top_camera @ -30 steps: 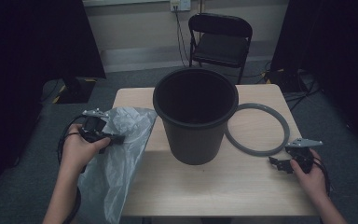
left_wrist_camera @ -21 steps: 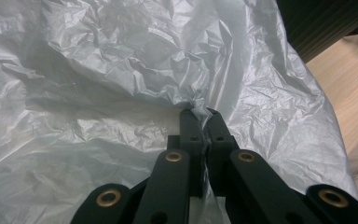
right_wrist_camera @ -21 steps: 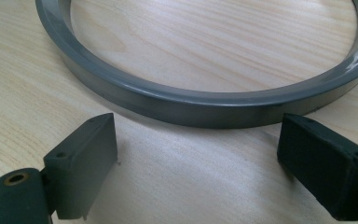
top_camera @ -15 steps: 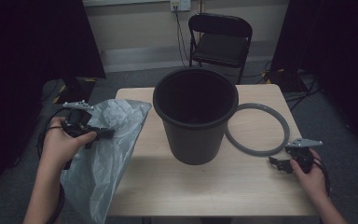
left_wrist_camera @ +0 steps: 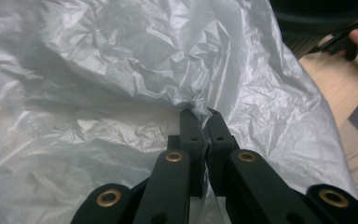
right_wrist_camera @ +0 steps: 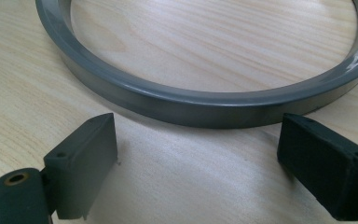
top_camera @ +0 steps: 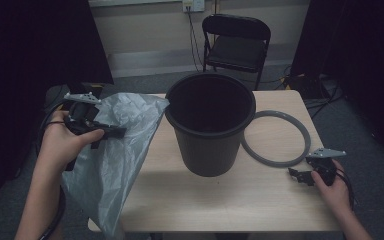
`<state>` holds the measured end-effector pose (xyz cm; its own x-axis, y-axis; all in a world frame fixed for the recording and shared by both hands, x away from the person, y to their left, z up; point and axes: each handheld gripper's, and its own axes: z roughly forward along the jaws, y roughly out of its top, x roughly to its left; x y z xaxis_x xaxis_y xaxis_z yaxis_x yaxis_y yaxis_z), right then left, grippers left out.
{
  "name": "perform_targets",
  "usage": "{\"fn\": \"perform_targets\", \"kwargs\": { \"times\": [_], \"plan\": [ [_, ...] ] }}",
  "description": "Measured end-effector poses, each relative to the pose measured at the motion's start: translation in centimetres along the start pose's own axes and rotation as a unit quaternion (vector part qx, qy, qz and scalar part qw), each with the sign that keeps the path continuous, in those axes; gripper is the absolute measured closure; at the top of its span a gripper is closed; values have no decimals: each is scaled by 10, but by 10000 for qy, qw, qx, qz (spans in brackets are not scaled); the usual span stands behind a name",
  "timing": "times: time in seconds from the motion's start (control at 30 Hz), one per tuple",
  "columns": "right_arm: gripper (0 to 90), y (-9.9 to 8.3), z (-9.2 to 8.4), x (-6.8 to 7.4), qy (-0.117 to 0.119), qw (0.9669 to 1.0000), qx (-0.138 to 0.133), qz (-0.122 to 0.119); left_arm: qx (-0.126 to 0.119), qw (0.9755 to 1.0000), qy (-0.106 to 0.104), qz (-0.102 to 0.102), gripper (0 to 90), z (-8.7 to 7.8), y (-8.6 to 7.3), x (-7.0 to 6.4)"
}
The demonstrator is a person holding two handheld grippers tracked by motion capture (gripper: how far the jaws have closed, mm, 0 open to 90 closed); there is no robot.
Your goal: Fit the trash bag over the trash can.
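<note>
My left tongs (top_camera: 111,133) are clenched on a fold of the grey bag (top_camera: 115,165), pinched right at the tips (left_wrist_camera: 200,114). The bag hangs from them off the left edge of the counter (top_camera: 220,195), its upper part just beside the black bin (top_camera: 210,125). My right tongs (top_camera: 300,176) are released, jaws wide apart, resting low over the counter just short of the grey ring (right_wrist_camera: 200,105), which lies flat to the right of the bin.

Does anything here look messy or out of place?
Nothing is spilled or broken. The grey plastic bag droops over the table's left edge, pinched by the left gripper; the grey ring lies off the bin.
</note>
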<state>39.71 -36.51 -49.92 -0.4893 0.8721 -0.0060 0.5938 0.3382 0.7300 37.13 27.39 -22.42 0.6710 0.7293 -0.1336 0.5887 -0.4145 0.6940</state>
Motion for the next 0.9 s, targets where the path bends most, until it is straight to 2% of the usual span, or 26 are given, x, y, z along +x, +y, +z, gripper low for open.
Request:
{"fn": "perform_targets", "kwargs": {
  "times": [0.3,0.67,0.9],
  "plan": [
    [113,0,0,0,-4,10000,-1,7,-81,9996,-133,239,886,3,22,-12],
    [113,0,0,0,1,10000,-2,-6,30,9976,-378,586,887,28,54,-34],
    [113,0,0,0,2,10000,-1,-6,79,9964,-459,715,886,48,73,-44]
  ]
}}
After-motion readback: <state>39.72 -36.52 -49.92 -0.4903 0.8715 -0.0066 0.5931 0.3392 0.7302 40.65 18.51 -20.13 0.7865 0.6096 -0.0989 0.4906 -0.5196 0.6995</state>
